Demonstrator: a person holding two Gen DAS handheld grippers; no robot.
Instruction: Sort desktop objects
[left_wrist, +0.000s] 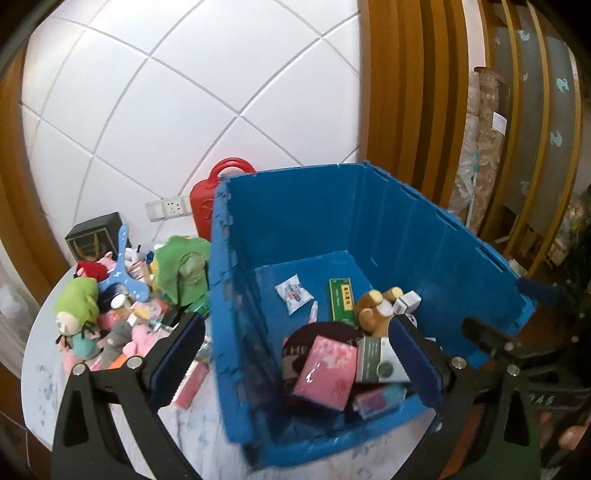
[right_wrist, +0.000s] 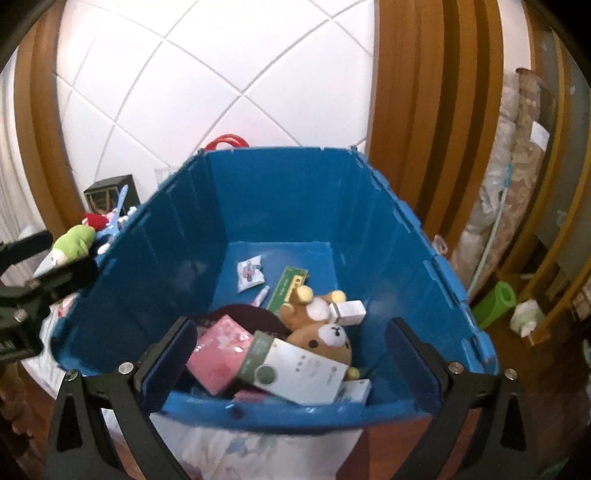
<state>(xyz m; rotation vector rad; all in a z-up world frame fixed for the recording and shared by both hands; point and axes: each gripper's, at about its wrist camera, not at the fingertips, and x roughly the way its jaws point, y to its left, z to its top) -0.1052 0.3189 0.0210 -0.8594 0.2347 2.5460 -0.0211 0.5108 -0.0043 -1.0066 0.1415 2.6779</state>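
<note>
Left wrist view: the left gripper (left_wrist: 297, 354) has its jaws spread wide with nothing between them. It hangs over the near left corner of a blue crate (left_wrist: 413, 240), one finger outside the crate's left wall and the other above its contents. The crate stands on a pale marbled table (left_wrist: 48, 391). Inside it, at the near end, lie a pink packet (left_wrist: 327, 369), a white and green box (left_wrist: 378, 363) just beside it, and a brown teddy bear (left_wrist: 376, 306) behind them. On the bare crate floor farther back lie a small white sachet (left_wrist: 293, 293) and a long green box (left_wrist: 343, 301). To the left of the crate, the table holds a jumble of things: a green-hooded doll (left_wrist: 77, 314), a green plush toy (left_wrist: 183, 267), a light blue paddle-shaped toy (left_wrist: 123, 267) and a dark box (left_wrist: 98, 234). A red case (left_wrist: 214, 199) with a handle stands behind the crate against a white tiled wall (left_wrist: 166, 92).

Right wrist view: the right gripper (right_wrist: 293, 349) also has its jaws fully released and holds nothing. It hangs over the near rim of the same crate (right_wrist: 369, 206). Between and beyond its fingers lie the pink packet (right_wrist: 221, 350), the white and green box (right_wrist: 295, 369) partly over it, and the teddy bear (right_wrist: 321, 332) on its back. The sachet (right_wrist: 250, 273) and the long green box (right_wrist: 286, 286) lie farther in. The left gripper (right_wrist: 44, 284) shows at the left edge, outside the crate's left wall, with the green-hooded doll (right_wrist: 75, 242) behind it
</note>
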